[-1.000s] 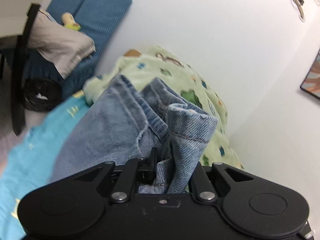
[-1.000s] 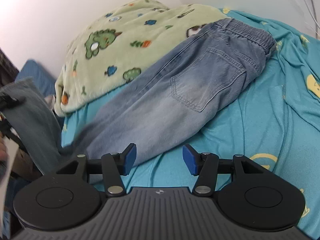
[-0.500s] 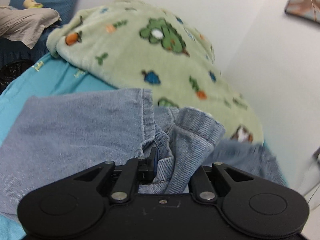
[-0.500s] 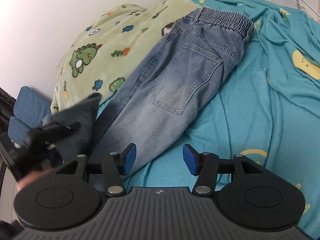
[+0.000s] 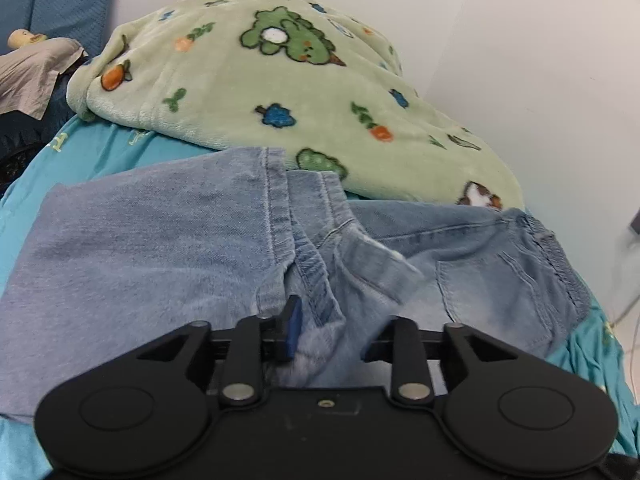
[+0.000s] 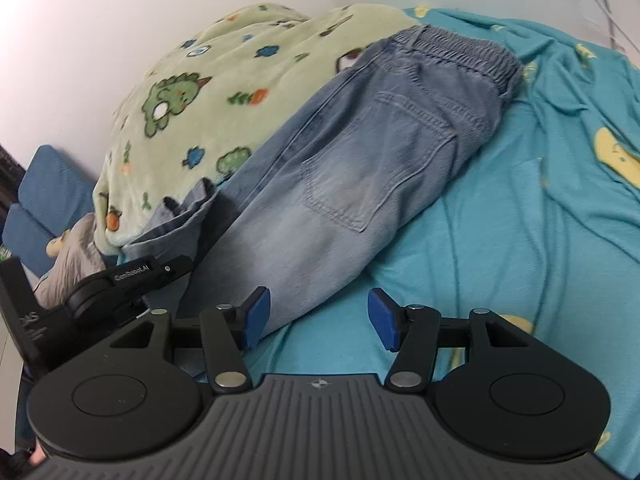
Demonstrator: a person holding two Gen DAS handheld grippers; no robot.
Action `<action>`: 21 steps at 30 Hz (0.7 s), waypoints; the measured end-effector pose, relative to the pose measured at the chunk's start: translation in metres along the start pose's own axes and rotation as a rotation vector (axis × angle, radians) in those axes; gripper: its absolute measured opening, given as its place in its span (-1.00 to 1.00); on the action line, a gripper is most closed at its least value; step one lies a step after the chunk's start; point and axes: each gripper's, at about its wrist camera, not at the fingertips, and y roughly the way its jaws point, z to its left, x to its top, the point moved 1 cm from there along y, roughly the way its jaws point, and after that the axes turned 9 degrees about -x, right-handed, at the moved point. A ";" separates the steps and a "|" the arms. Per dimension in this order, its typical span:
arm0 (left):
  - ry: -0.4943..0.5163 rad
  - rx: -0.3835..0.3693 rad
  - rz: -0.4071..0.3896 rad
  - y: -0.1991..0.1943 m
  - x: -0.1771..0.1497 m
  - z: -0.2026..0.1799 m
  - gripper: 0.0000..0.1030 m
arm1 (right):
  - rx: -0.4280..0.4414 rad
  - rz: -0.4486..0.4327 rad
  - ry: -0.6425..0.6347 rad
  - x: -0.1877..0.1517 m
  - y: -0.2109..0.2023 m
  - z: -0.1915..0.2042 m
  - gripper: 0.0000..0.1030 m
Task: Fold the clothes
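A teal bedsheet point(image 6: 500, 216) with yellow prints covers the bed, and one pale green fleece blanket point(image 5: 280, 92) with dinosaurs and carrots is heaped along the white wall. One pair of faded blue jeans point(image 6: 360, 152) lies across the sheet, back pocket up, elastic waistband resting on the blanket's edge, the leg ends doubled back over the legs toward the seat. The left gripper point(image 5: 332, 332) sits low over those hems point(image 5: 320, 240); its jaws have just been opening and now stand partly apart, the denim bunched loosely between them, the blue pad clear of the cloth. The right gripper point(image 6: 318, 314) hovers at the jeans' near edge, its two blue pads about half apart, gripping nothing.
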 end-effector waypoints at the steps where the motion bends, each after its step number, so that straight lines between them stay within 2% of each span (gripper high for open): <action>1: 0.010 -0.003 -0.002 -0.006 -0.001 -0.001 -0.37 | 0.001 -0.005 -0.012 -0.001 0.000 0.002 0.11; 5: 0.025 -0.011 -0.018 -0.032 -0.005 -0.001 -0.29 | 0.005 -0.023 -0.059 -0.005 -0.002 0.009 0.11; 12: -0.042 0.028 -0.036 -0.086 -0.020 0.013 -0.25 | 0.041 -0.057 -0.125 -0.012 -0.008 0.024 0.12; 21: -0.009 0.076 -0.080 -0.139 -0.034 0.026 0.12 | 0.052 -0.141 -0.242 -0.019 -0.015 0.039 0.12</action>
